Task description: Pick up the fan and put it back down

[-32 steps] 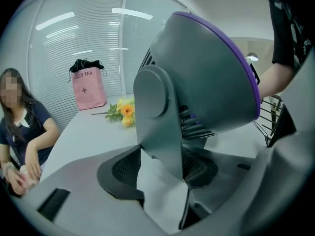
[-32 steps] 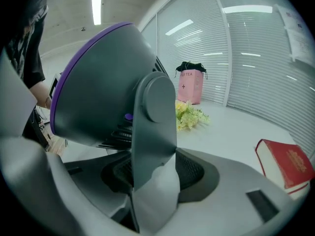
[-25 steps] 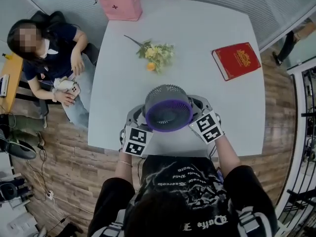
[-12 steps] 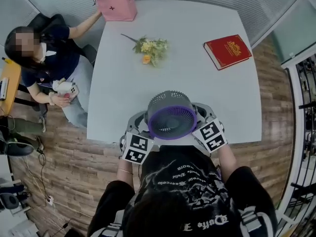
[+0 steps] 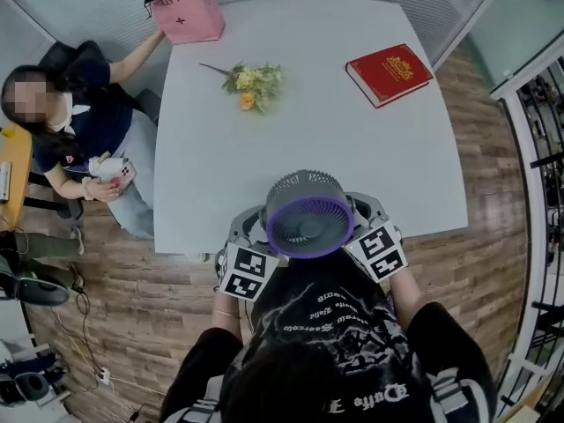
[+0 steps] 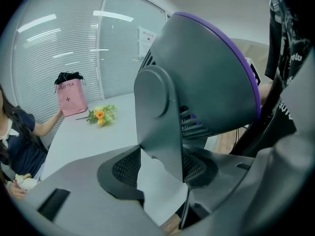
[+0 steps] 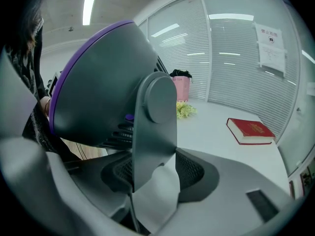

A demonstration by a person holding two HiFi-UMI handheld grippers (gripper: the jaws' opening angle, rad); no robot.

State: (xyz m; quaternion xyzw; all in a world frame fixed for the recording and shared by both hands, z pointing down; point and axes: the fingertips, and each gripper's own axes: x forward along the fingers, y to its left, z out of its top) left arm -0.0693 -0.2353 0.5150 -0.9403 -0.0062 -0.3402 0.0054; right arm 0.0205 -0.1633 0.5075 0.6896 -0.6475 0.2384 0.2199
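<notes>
The grey fan [image 5: 308, 211] with a purple front ring hangs over the near edge of the white table [image 5: 264, 157], close to my chest, its face tilted up. My left gripper [image 5: 253, 233] is shut on the fan's left side upright [image 6: 160, 136], and my right gripper [image 5: 364, 221] is shut on the right upright [image 7: 153, 132]. In the left gripper view my gripper [image 6: 162, 173] has its jaws pressed on both faces of the upright. The right gripper view shows my gripper [image 7: 152, 173] clamped the same way. The fan's foot is hidden.
On the table lie a red book [image 5: 389, 73] at the far right, a small flower bunch [image 5: 247, 84] in the middle and a pink bag [image 5: 185, 16] at the far left corner. A seated person [image 5: 79, 139] at the left reaches an arm to the bag.
Both grippers have carried the fan nearer to me, from over the table to its near edge. The seated person has stretched an arm out to the pink bag.
</notes>
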